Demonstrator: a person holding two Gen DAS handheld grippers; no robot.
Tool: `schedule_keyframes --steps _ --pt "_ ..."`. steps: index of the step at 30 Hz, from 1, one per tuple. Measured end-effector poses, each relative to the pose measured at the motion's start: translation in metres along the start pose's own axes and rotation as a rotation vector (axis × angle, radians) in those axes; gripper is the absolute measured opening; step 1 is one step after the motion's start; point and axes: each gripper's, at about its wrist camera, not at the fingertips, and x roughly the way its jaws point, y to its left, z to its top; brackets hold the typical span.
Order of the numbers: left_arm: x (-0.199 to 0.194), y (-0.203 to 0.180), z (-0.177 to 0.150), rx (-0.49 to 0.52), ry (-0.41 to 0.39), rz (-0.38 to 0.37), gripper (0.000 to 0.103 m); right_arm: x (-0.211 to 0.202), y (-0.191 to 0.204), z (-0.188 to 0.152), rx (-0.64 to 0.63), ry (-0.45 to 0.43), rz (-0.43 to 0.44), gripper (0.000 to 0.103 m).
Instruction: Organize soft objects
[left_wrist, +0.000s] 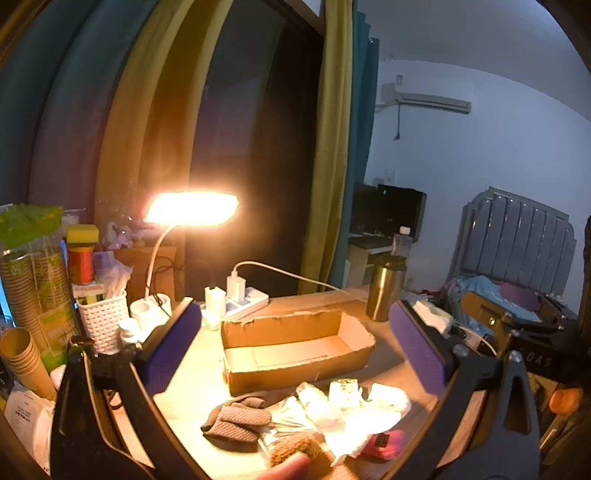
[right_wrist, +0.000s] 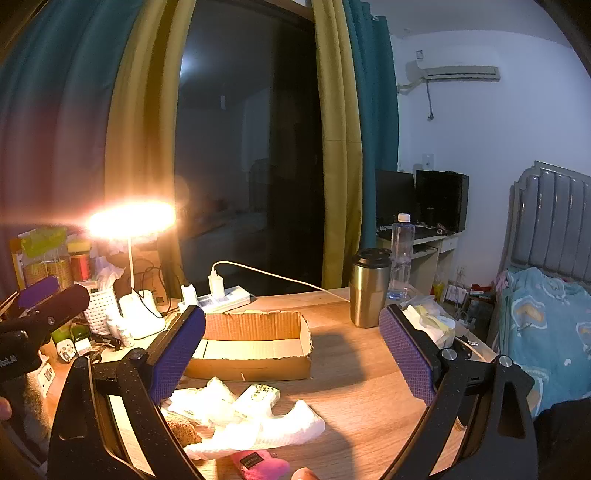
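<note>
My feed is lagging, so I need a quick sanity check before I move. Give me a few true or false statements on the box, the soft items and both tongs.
1. The cardboard box is empty. True.
2. The left tongs are shut on the grey sock. False: they are open and hold nothing; the sock lies on the desk.
3. The white sock lies on the desk in front of the box, outside it. True.
4. The right tongs are open. True.
5. The steel tumbler lies tipped over inside the box. False: it stands upright on the desk, beside the box.
6. The desk lamp is off. False: it is lit.
</note>
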Motion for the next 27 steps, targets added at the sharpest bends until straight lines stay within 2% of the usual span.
schedule_keyframes --steps 27 --pt "-0.0034 -0.0032 0.0003 0.014 0.007 -0.018 0.102 -0.0006 -0.0005 0.0003 0.006 -0.001 -0.001 0.097"
